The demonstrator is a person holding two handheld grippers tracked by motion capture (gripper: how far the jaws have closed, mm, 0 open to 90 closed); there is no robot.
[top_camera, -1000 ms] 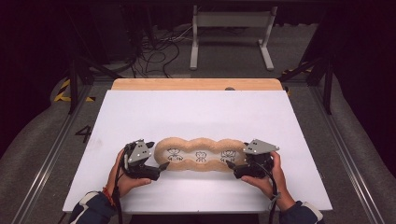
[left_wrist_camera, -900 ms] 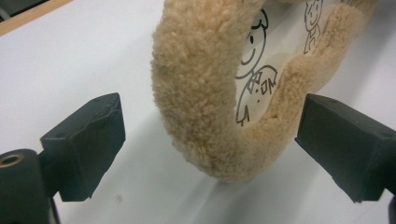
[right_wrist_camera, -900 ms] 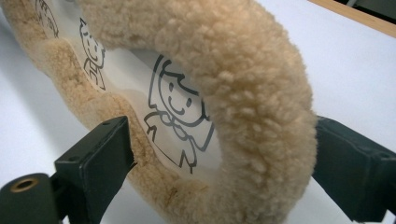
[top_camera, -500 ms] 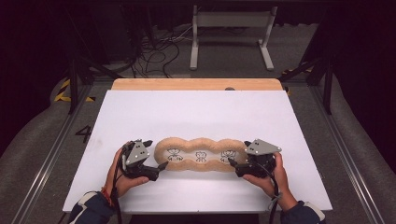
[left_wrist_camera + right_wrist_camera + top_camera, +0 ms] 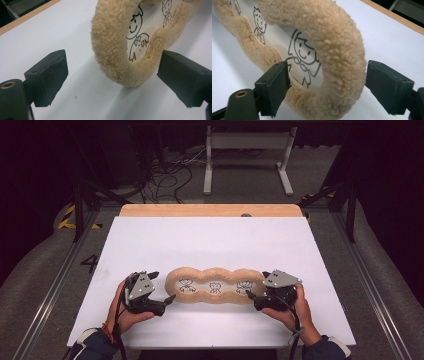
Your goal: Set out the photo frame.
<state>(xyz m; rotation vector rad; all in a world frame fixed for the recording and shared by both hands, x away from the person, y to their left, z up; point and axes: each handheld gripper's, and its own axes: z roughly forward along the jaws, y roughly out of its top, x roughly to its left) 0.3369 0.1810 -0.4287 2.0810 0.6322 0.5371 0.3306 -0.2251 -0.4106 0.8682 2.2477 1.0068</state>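
We see a white board (image 5: 210, 245) spread beneath the fingers (image 5: 51, 75) and well beyond them, with its wooden edge (image 5: 210, 210) far past their tips. Farther still stand a white metal stand (image 5: 247, 155) and black cables (image 5: 170, 175) — yellow-black tape (image 5: 70, 217) lies off to the left of them.

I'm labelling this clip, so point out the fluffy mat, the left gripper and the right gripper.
fluffy mat (image 5: 216, 272), high view, far rim of its plush border.
left gripper (image 5: 163, 289), high view, midway between its fingertips.
right gripper (image 5: 252, 293), high view, between its fingertips at the mat's end.
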